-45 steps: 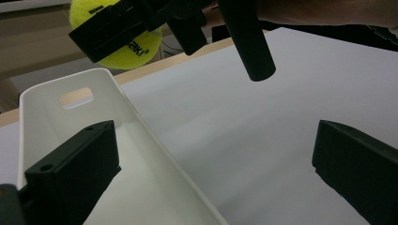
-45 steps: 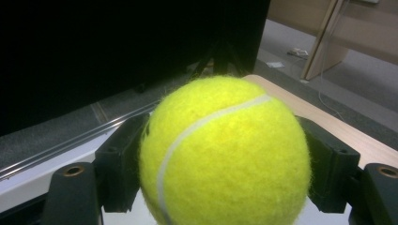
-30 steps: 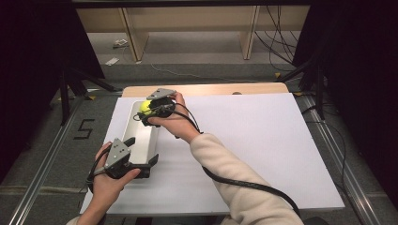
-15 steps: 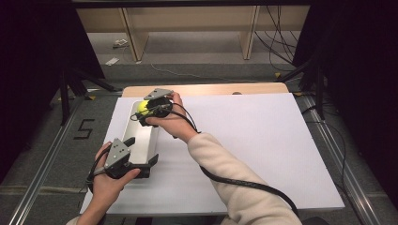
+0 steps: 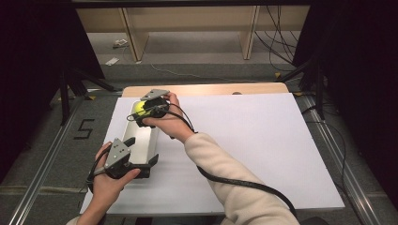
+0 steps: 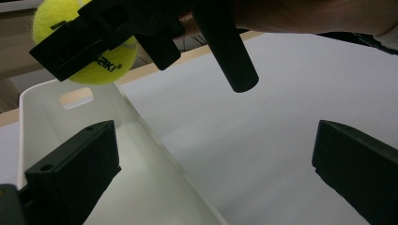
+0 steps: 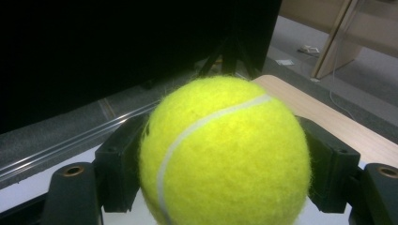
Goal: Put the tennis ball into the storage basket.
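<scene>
Here, a tennis ball is being clenched between the jaws of the right tool, above the far end of a white tray; the left tool is being held released at the tray's near end on the surface.

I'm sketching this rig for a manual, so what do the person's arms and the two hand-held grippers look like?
Both hand-held grippers, left and right, are black, blocky two-jaw tools, each topped by a grey three-cornered plate. A thick black cable trails from the right one. The right arm wears a cream sleeve.
</scene>
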Demonstrator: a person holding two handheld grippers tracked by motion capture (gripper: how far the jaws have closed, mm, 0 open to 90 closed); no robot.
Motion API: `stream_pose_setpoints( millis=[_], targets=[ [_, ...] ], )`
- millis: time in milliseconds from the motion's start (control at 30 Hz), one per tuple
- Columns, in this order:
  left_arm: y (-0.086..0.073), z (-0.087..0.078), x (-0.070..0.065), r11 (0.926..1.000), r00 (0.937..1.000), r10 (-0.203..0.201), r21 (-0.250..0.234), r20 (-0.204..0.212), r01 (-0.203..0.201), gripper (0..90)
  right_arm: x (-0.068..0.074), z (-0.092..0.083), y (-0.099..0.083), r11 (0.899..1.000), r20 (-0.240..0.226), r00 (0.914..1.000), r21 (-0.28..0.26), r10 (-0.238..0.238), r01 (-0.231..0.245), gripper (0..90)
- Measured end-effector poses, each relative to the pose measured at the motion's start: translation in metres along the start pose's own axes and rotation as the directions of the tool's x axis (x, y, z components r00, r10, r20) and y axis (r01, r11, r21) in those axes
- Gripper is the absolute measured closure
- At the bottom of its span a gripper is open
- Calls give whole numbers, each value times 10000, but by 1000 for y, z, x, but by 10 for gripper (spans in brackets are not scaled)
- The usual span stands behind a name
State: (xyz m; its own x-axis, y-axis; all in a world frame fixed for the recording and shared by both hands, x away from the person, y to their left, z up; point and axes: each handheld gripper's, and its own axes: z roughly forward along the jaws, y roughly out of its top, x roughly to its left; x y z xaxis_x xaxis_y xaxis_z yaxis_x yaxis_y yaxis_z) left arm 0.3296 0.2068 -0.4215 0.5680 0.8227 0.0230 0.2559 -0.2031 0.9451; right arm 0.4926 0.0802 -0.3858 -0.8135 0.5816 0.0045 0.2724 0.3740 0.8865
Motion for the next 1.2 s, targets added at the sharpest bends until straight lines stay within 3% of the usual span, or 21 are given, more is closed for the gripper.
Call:
stream_pose_setpoints(
  millis=[1200],
  targets=[
    [0, 0, 0, 10000, 10000, -26, -35, 29, 26, 4, 6, 24, -11, 9975, -242, 9997, 698, -28, 44, 264]
  ],
)
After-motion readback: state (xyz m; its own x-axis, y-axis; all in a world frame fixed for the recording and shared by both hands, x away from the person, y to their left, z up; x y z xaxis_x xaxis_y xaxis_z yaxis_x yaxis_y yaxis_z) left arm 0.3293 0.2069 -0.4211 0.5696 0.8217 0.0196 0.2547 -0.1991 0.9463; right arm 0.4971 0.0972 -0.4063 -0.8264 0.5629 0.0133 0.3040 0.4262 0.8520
